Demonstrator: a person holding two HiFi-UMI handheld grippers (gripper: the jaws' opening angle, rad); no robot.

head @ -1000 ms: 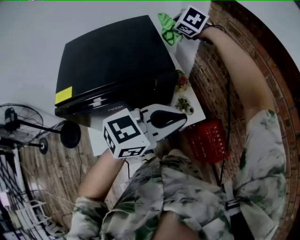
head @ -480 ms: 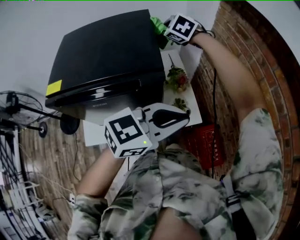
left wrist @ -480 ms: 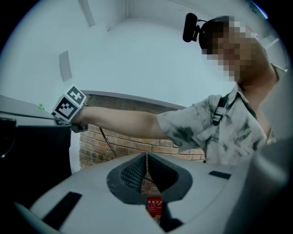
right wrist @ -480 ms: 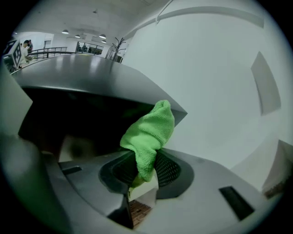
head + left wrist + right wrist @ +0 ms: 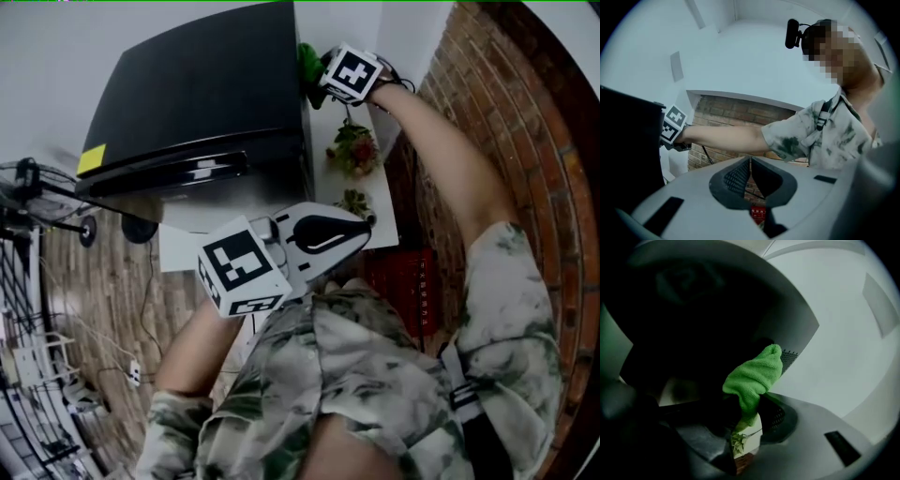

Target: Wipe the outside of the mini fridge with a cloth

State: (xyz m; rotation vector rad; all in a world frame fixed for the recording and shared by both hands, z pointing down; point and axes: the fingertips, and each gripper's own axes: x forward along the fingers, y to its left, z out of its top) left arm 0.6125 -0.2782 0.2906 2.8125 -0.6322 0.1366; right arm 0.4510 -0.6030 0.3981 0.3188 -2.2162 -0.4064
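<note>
The black mini fridge (image 5: 197,94) fills the upper left of the head view. My right gripper (image 5: 323,75), arm stretched out, is shut on a green cloth (image 5: 308,62) that presses against the fridge's right side near its far top corner. In the right gripper view the cloth (image 5: 754,376) sticks up from between the jaws of that gripper (image 5: 747,413) against the dark fridge wall (image 5: 693,310). My left gripper (image 5: 366,228) hovers close to my chest, shut with nothing in it. The left gripper (image 5: 750,164) looks at the fridge's edge (image 5: 628,136) and the right gripper's marker cube (image 5: 672,124).
A white table (image 5: 380,220) beside the fridge carries two small flower plants (image 5: 353,150). A red crate (image 5: 403,281) sits below it. A brick wall (image 5: 487,84) runs on the right. A standing fan (image 5: 37,202) and a wire rack (image 5: 37,412) are at the left.
My right gripper has carried the cloth leftwards from beside the fridge onto its right side. The left gripper has stayed in about the same place, still shut.
</note>
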